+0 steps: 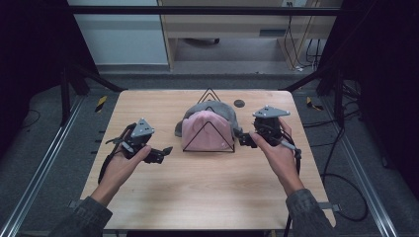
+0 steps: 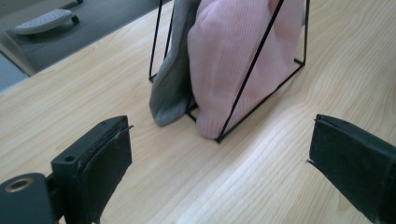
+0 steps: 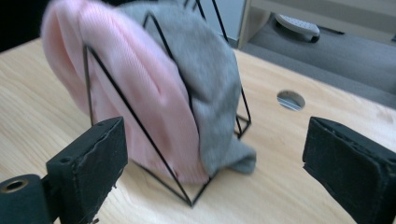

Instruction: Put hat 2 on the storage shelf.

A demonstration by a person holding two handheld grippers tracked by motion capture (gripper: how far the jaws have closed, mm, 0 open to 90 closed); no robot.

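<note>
Two tongs, left [image 1: 167, 149] and right [image 1: 243, 139], gaping empty beside wire rack [image 1: 207, 129], flanking pink hat [image 1: 206, 131] and grey hat [image 1: 220, 111], likely for lifting.

Light wood-grain bench [image 1: 207, 187] with rounded corners. Black wire rack [image 1: 208, 129] stands on it, past the middle, made of triangular frames. Pink knit hat [image 1: 207, 131] and grey knit hat [image 1: 225, 112] sit in the rack, pink nearer the person, grey behind it; grey hat's edge droops onto the bench top. Small round hole [image 1: 239, 103] in the bench, near the far edge.
</note>
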